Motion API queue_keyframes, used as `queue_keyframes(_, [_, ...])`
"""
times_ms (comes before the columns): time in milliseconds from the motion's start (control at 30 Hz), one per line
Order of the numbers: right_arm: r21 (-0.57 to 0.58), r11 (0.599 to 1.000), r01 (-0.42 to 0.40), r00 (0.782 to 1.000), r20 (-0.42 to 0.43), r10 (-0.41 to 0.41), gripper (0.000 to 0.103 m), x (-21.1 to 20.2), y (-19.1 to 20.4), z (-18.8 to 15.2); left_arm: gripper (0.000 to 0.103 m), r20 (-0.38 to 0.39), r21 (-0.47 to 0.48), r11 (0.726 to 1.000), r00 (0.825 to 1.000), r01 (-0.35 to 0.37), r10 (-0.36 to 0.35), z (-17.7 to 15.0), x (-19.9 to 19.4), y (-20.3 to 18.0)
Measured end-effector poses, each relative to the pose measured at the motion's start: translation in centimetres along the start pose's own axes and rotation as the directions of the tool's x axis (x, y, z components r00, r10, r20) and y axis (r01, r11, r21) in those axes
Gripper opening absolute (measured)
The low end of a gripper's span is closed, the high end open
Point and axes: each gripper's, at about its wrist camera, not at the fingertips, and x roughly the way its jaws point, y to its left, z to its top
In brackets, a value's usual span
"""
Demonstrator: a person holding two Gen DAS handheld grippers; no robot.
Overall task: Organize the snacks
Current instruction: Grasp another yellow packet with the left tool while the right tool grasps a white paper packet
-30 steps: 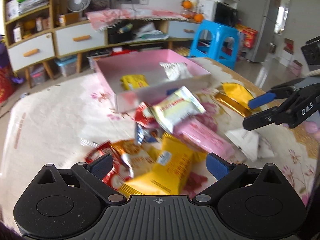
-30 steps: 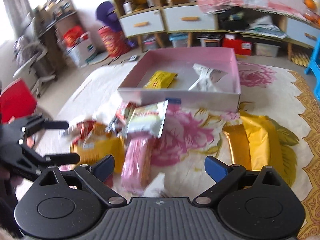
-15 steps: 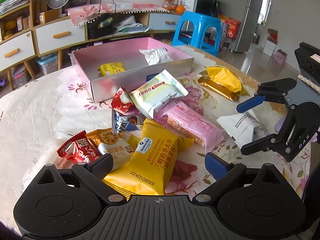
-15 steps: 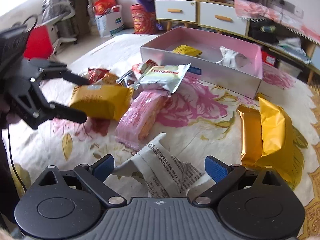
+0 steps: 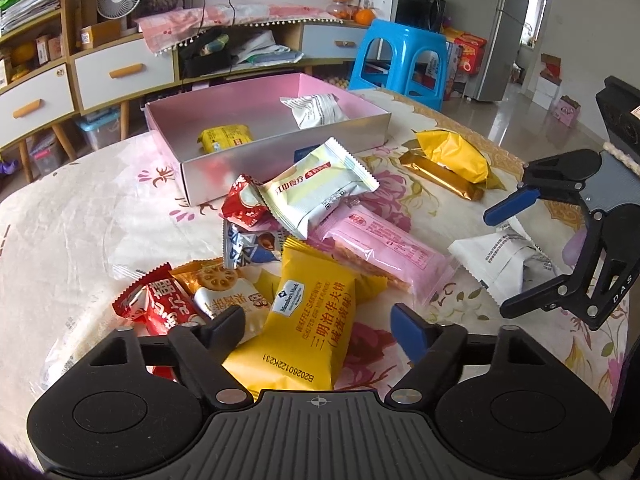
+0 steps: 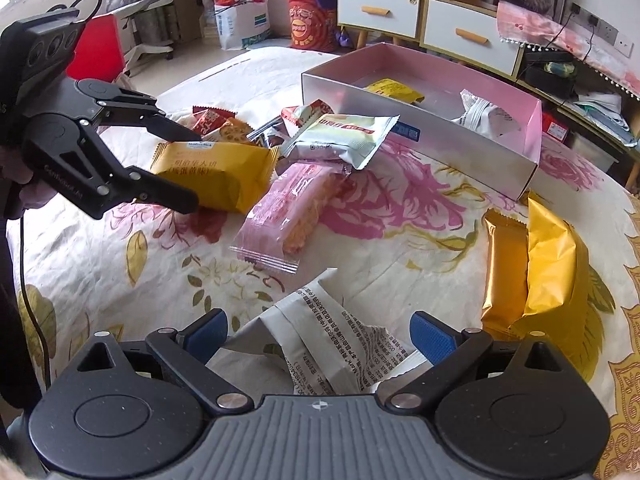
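Landmark: pink rectangular cardboard box (image 5: 280,156), already holding a small yellow packet (image 5: 226,139) and a crinkled silver-white packet (image 5: 314,109). Left of the box front: left gripper (image 5: 318,322), jaws just narrowed around the yellow Member's Mark waffle-sandwich packet (image 5: 300,320), with that packet between them; pads near its long edges, contact not confirmed, packet flat on the floral tablecloth (image 5: 80,232). Right wrist view: same yellow packet between the black fingers (image 6: 168,196), firm pinch likewise unclear. Likely meaning: pickup of the next snack under way, lift not begun. In front of the box, moving right: red wrappers (image 5: 160,308), cream-green pillow packet (image 5: 320,192), pink wafer pack (image 5: 384,252). Further right: right gripper (image 6: 320,332), jaws wide, straddling a white printed packet (image 6: 332,336), not clamped. Right of the box front: gold foil bar (image 6: 504,272) beside a yellow foil pouch (image 6: 552,264). Box interior mostly bare; low front wall to clear; cream-green packet leaning against that wall.
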Motion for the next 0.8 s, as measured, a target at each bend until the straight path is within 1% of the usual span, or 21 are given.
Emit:
queue_keyframes(67, [-0.029, 1.000, 0.003, 1.000, -0.009, -0.003, 0.090, -0.27, 0.24, 0.03, 0.073, -0.004, 0.001, 1.000, 1.000, -0.001, 0.001, 0.06, 0.06, -0.14])
queue_keyframes(133, [-0.047, 0.999, -0.005, 1.000, -0.007, 0.005, 0.090, -0.72, 0.34, 0.01, 0.064, -0.009, -0.005, 1.000, 1.000, -0.005, 0.005, 0.10, 0.15, -0.17])
queue_keyframes(167, [-0.047, 0.999, -0.013, 1.000, -0.009, 0.013, 0.090, -0.87, 0.25, 0.02, 0.062, -0.013, -0.010, 1.000, 1.000, -0.009, 0.009, 0.13, 0.21, -0.16])
queue_keyframes(233, [-0.041, 0.999, -0.026, 0.999, -0.020, 0.025, 0.090, -1.05, 0.09, 0.01, 0.049, -0.021, -0.024, 1.000, 1.000, -0.018, 0.018, 0.19, 0.33, -0.08])
queue_keyframes(300, [-0.045, 0.999, -0.028, 0.999, -0.040, 0.026, 0.090, -0.97, 0.01, -0.06, 0.042, -0.031, -0.038, 0.999, 0.999, -0.026, 0.025, 0.26, 0.42, -0.01])
queue_keyframes(367, [-0.062, 0.998, -0.017, 0.999, -0.052, 0.014, 0.089, -0.82, 0.16, -0.23, 0.041, -0.038, -0.045, 0.998, 0.999, -0.036, 0.034, 0.30, 0.46, -0.04])
queue_keyframes(467, [-0.090, 0.996, 0.002, 0.998, -0.057, -0.007, 0.085, -0.57, 0.35, -0.33, 0.040, -0.046, -0.050, 0.997, 0.998, -0.051, 0.048, 0.39, 0.51, -0.29])
queue_keyframes(567, [-0.113, 0.994, 0.014, 0.998, -0.054, -0.020, 0.076, -0.31, 0.45, -0.24, 0.038, -0.052, -0.064, 0.996, 0.997, -0.066, 0.063, 0.57, 0.51, -0.47])
queue_keyframes(633, [-0.124, 0.992, 0.016, 0.998, -0.051, -0.023, 0.065, -0.21, 0.49, -0.18, 0.038, -0.056, -0.077, 0.995, 0.996, -0.070, 0.066, 0.68, 0.47, -0.45])
queue_keyframes(700, [-0.131, 0.991, 0.017, 0.999, -0.049, -0.023, 0.059, -0.10, 0.52, -0.11, 0.037, -0.062, -0.088, 0.993, 0.996, -0.076, 0.071, 0.78, 0.41, -0.45])
queue_keyframes(767, [-0.134, 0.991, 0.012, 0.999, -0.040, -0.017, 0.050, -0.12, 0.59, -0.07, 0.036, -0.066, -0.094, 0.992, 0.995, -0.086, 0.080, 0.90, 0.30, -0.45])
queue_keyframes(800, [-0.136, 0.991, 0.011, 0.999, -0.036, -0.016, 0.043, -0.15, 0.64, -0.03, 0.036, -0.068, -0.098, 0.991, 0.994, -0.089, 0.083, 0.97, 0.24, -0.44])
